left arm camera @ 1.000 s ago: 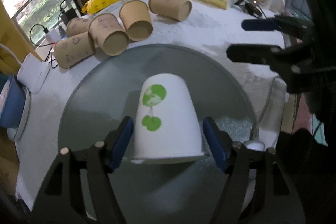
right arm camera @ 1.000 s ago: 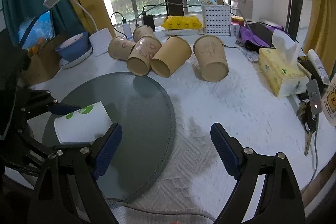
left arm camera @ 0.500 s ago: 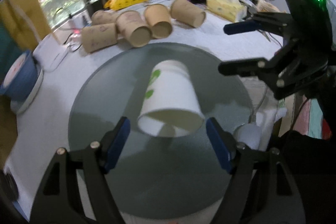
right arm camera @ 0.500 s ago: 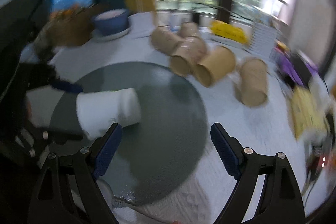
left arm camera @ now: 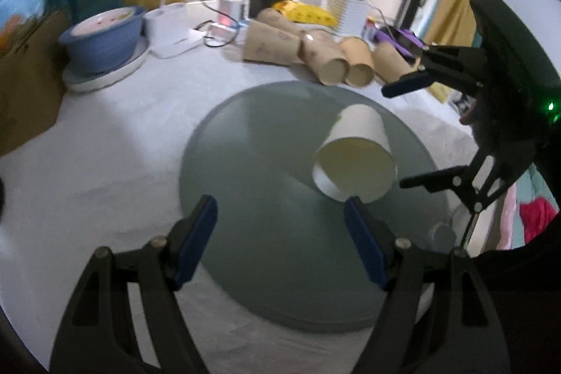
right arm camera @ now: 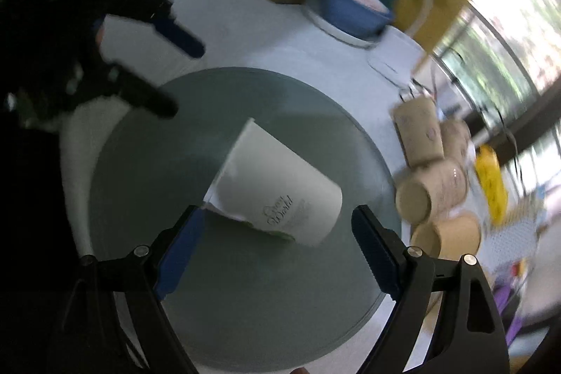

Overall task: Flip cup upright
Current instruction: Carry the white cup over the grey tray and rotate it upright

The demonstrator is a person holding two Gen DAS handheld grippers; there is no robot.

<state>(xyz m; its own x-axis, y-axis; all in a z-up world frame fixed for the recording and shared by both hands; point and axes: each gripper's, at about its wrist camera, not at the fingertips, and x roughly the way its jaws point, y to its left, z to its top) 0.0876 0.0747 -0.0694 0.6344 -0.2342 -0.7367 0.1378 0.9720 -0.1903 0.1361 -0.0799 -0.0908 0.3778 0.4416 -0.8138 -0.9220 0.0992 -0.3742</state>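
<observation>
Two grippers: left gripper [left arm camera: 280, 233] and right gripper [right arm camera: 277, 235] were held wide apart, nothing gripped.
Cup [left arm camera: 354, 160]: was seen tipped over the grey mat [left arm camera: 263, 233], at two o'clock.
Risk: rolling away could be caused by a late grasp.

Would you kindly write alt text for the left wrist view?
A white paper cup lies tipped on a round grey mat, mouth toward the camera, between the open left gripper and the open right gripper. Brown paper cups lie behind.
</observation>
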